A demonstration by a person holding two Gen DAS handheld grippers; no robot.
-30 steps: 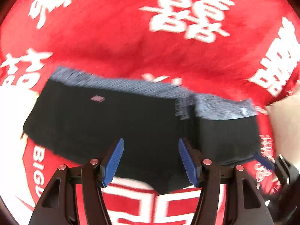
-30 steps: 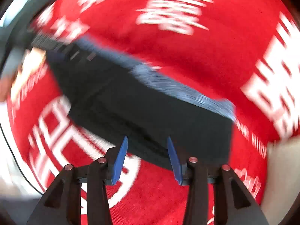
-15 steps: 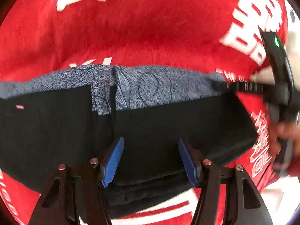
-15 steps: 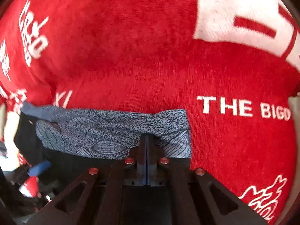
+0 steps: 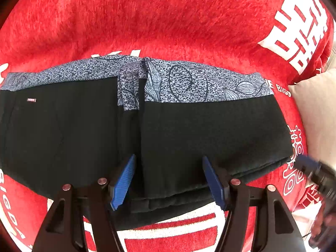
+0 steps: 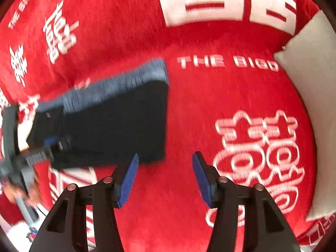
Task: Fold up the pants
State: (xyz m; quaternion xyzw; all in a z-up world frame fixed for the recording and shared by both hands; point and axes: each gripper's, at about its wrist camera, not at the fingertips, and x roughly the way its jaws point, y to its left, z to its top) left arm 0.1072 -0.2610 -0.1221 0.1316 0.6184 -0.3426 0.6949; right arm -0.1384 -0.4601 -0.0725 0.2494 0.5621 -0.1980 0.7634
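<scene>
Black pants [image 5: 189,130] with a blue-grey patterned waistband [image 5: 189,82] lie folded on a red blanket; a folded-over flap covers the right half. My left gripper [image 5: 168,178] is open and empty, hovering over the pants' near edge. My right gripper [image 6: 164,175] is open and empty over bare blanket, just right of the pants' right edge [image 6: 117,124]. The right gripper shows blurred at the right edge of the left wrist view [image 5: 315,172]. The left gripper shows at the left of the right wrist view [image 6: 37,153].
The red blanket [image 6: 210,105] with white characters and lettering covers the surface. A pale beige cushion [image 6: 310,67] lies at the right, also in the left wrist view [image 5: 315,109].
My right gripper, shut on the waistband half a second ago, has let go, opened and pulled back to the right. The folded flap now lies flat. My left gripper stays open over the pants.
</scene>
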